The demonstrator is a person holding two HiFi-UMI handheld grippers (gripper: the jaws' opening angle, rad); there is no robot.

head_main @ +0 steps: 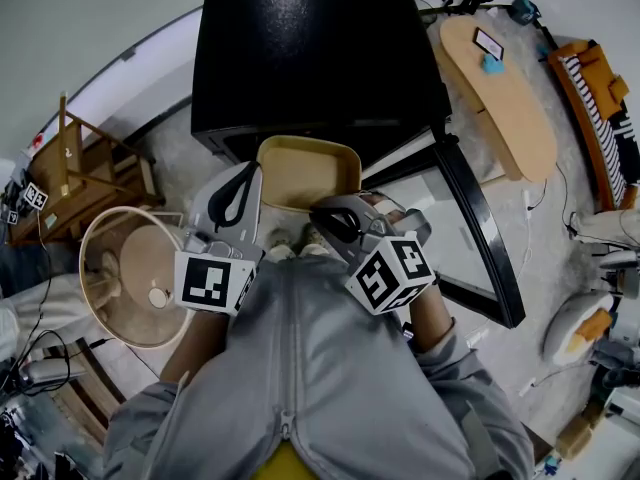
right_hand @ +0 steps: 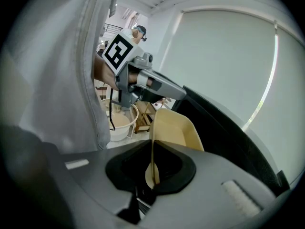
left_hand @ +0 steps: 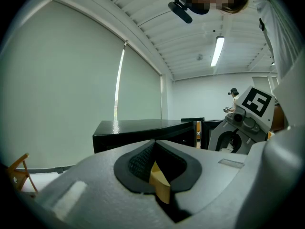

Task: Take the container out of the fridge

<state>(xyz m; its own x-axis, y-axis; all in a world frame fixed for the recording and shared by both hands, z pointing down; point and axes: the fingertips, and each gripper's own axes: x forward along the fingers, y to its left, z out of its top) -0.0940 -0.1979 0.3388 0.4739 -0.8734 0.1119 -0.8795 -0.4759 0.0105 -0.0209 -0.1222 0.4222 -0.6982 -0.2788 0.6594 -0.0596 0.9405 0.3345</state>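
Left of frame, head view: round white tub (head_main: 100,243), with a small round object (head_main: 157,296) on its beige floor. Centre: left gripper (head_main: 250,178), jaws clamped on the left rim of the tan container (head_main: 305,168), which was tray-like with a bare tan interior and held at the open front of the black fridge (head_main: 310,48). Right gripper (head_main: 322,213), jaws clamped on the container's near right rim. Right: fridge door (head_main: 480,238), swung open.
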